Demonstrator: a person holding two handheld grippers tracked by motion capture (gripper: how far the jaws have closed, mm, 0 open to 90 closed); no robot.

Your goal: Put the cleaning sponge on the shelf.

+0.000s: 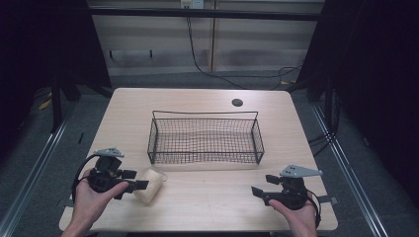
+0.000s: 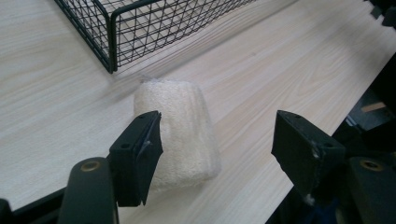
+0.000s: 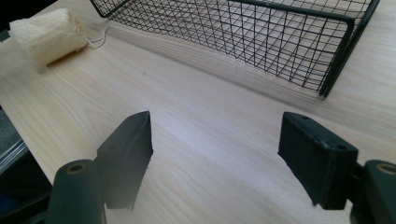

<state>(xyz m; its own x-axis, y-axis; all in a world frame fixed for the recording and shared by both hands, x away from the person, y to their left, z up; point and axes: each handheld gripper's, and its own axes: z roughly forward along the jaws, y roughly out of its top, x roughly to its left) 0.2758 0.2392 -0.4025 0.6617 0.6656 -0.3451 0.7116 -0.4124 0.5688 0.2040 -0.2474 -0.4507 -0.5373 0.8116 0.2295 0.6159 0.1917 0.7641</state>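
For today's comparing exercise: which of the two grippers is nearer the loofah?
The left gripper, with the loofah right at its jaws; the right gripper sits far off at the other side of the table.

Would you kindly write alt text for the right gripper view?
Two black jaws of the open right gripper frame bare pale wooden table. Beyond stands a black wire basket; a beige loofah lies at upper left.

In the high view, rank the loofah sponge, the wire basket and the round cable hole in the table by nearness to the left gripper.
1. Loofah sponge: right at the left gripper's jaw tips, near the table's front left.
2. Wire basket: mid-table, beyond the sponge and to its right.
3. Cable hole: behind the basket, near the table's far edge.
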